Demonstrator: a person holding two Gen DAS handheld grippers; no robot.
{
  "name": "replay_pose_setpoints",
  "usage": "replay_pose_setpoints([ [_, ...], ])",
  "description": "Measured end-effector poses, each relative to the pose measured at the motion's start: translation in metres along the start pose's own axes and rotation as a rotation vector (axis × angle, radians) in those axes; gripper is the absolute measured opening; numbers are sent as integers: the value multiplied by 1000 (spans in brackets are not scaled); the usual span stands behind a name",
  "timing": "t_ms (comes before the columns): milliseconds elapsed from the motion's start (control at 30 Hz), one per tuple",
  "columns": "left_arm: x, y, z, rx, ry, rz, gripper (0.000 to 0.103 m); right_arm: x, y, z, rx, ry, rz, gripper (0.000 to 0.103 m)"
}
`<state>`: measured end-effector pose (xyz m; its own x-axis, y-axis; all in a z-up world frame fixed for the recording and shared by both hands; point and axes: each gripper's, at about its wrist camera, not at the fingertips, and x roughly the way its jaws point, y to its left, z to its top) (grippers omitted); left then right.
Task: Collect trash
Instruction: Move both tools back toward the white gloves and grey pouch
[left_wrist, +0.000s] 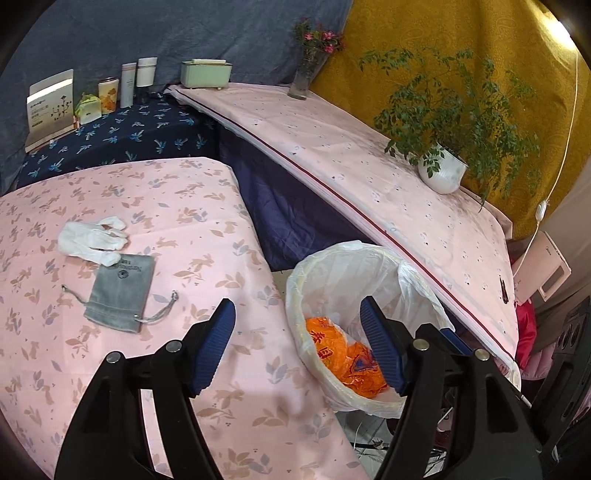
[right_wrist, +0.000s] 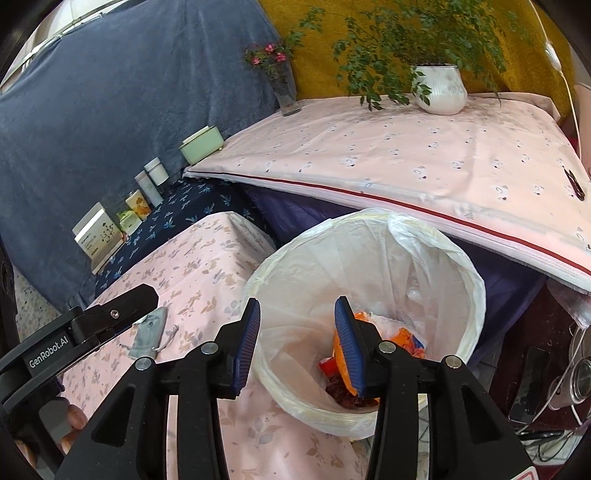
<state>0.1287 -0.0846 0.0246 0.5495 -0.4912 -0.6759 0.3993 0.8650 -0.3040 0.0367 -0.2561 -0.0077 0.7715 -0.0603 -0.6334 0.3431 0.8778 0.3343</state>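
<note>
Both the left gripper (left_wrist: 297, 345) and right gripper (right_wrist: 295, 347) are held open and empty. Crumpled orange wrappers (left_wrist: 347, 363) lie inside the lined waste bin (left_wrist: 295, 295). Such plastic is judged light, soft and slippery, best pinched at a raised fold.

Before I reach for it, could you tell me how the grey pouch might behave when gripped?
The grey pouch lies flat and creased, so it is probably floppy and light. Its loose drawstrings may dangle or snag. It could slide on the pink cloth.
</note>
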Motion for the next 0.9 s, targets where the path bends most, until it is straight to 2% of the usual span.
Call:
replay_pose_setpoints([
  [133, -6, 12, 1, -13, -9, 14, 66, -1, 13, 0, -18, -4, 4, 49],
  [567, -22, 52, -2, -51, -33, 77, 66, 9, 56, -10, -99, 28, 30, 50],
  [900, -28, 105, -11, -126, -37, 158, 68, 25, 93, -31, -163, 83, 55, 52],
])
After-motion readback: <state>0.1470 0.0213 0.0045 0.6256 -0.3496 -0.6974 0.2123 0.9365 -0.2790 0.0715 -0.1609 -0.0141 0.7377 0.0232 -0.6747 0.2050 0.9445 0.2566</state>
